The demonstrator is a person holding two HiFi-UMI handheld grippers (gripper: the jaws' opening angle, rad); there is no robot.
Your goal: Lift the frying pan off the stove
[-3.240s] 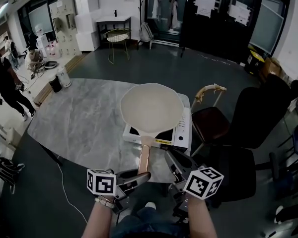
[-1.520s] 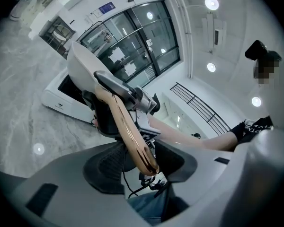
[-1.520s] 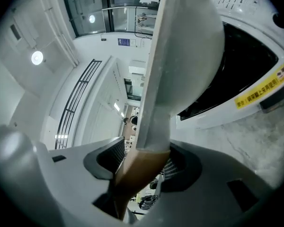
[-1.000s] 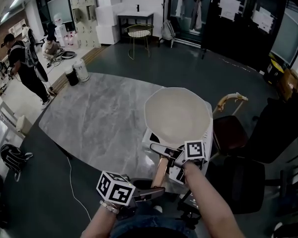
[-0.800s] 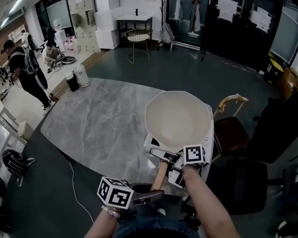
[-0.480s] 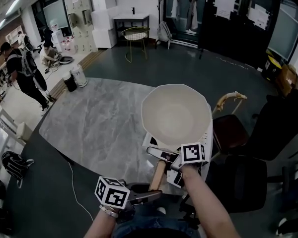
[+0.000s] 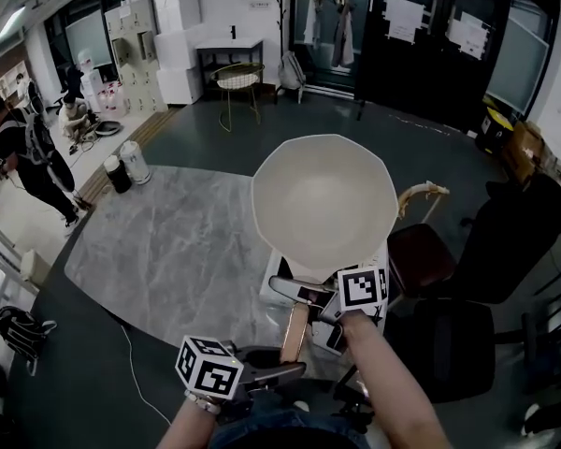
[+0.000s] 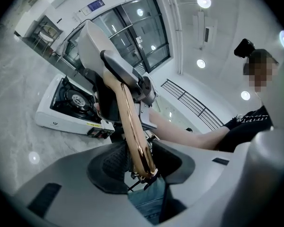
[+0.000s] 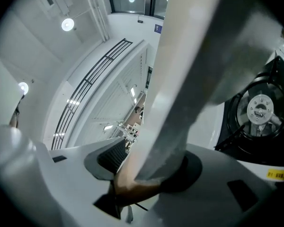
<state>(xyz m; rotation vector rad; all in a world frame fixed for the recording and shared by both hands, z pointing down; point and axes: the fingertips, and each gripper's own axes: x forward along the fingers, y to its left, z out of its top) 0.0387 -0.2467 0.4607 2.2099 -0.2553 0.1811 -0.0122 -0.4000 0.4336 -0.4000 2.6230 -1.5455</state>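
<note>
Handle (image 7: pixel 294 333) runs straight away from the person to the frying pan (image 7: pixel 323 199), tilted clear above the stove (image 8: pixel 61 122) — left tool (image 7: pixel 294 370), jaws just closed further, clamps its near end; right tool (image 7: pixel 304 302) grips nearer the bowl.

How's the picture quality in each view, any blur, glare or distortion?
Head view: dim, edges bowed, frying pan sharp. Left gripper view: fisheye with black corners, ceiling lights flare. Right gripper view: the frying pan looms close and blurred.
</note>
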